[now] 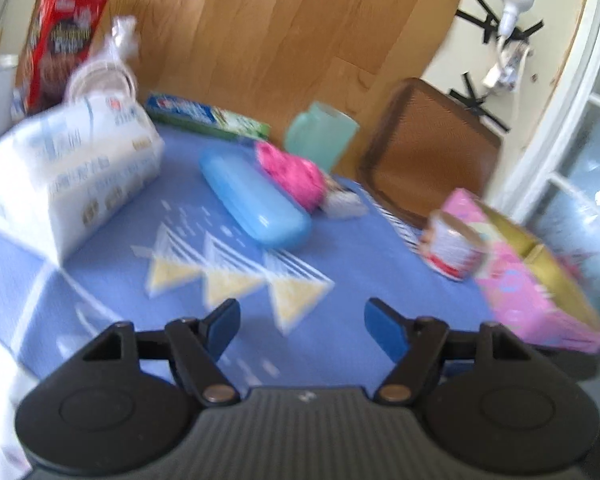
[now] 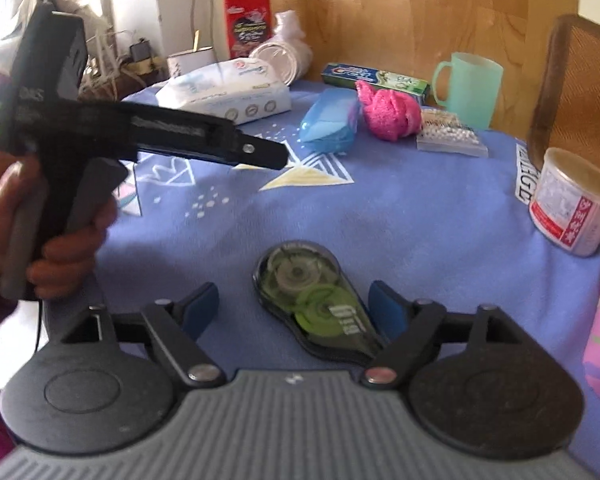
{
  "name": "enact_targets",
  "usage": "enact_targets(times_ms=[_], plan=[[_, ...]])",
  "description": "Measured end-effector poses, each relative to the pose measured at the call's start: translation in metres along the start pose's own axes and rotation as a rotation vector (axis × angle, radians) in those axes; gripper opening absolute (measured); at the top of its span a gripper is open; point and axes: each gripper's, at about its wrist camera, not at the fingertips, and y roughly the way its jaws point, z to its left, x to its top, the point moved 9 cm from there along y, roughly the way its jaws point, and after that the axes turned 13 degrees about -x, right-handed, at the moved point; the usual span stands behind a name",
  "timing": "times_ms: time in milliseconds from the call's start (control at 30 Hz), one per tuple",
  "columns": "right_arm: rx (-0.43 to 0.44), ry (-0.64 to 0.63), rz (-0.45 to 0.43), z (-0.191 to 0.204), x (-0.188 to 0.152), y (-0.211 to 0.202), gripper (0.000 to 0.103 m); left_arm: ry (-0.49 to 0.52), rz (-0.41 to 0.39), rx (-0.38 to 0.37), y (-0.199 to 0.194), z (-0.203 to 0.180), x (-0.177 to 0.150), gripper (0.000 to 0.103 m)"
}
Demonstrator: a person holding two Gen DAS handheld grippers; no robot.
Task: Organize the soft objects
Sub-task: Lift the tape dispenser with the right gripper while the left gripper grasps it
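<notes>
- Blue-padded right gripper is standing released, a tape dispenser lying untouched between its fingers.
- Left gripper is hanging unclenched over bare blue cloth.
- Pink soft toy is resting well beyond, touching the blue case, near the green mug.

On the blue tablecloth: one correction-tape dispenser; beyond it, one blue plastic case, one pink soft toy, one toothpaste box, one green mug, one tissue pack, one tin.
</notes>
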Motion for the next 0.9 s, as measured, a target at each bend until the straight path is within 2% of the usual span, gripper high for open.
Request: enact_targets(times_ms=[67, 133, 200, 333, 433, 500, 567, 733, 900], plan=[[0.003, -0.013, -0.019, -0.003, -0.004, -0.001, 0.082, -0.017, 0.015, -0.033, -0.005, -0.011, -0.009, 0.071], [-0.021, -0.022, -0.044, -0.005, -0.006, -0.003, 0.066, -0.024, 0.031, -0.044, -0.006, -0.021, -0.015, 0.071], [-0.017, 0.037, -0.048, -0.011, -0.004, -0.005, 0.042, -0.048, 0.055, -0.079, -0.001, -0.031, -0.019, 0.071], [-0.004, 0.202, -0.064, -0.019, -0.007, -0.008, 0.042, -0.101, 0.126, -0.113, 0.021, -0.046, -0.024, 0.075], [-0.002, 0.235, -0.088, -0.013, -0.011, -0.014, 0.042, -0.108, 0.170, -0.132, 0.039, -0.057, -0.032, 0.067], [0.011, 0.236, -0.104, -0.008, -0.015, -0.019, 0.042, -0.073, 0.173, -0.096, 0.044, -0.063, -0.034, 0.060], [-0.023, 0.212, -0.123, -0.009, -0.016, -0.023, 0.042, -0.064, 0.172, -0.089, 0.046, -0.069, -0.032, 0.057], [-0.060, 0.230, -0.190, -0.028, -0.009, -0.038, 0.042, -0.039, 0.140, -0.146, 0.051, -0.099, -0.003, 0.056], [-0.176, 0.214, -0.313, -0.062, 0.009, -0.068, 0.042, 0.103, 0.119, -0.198, 0.073, -0.160, 0.032, 0.056]])
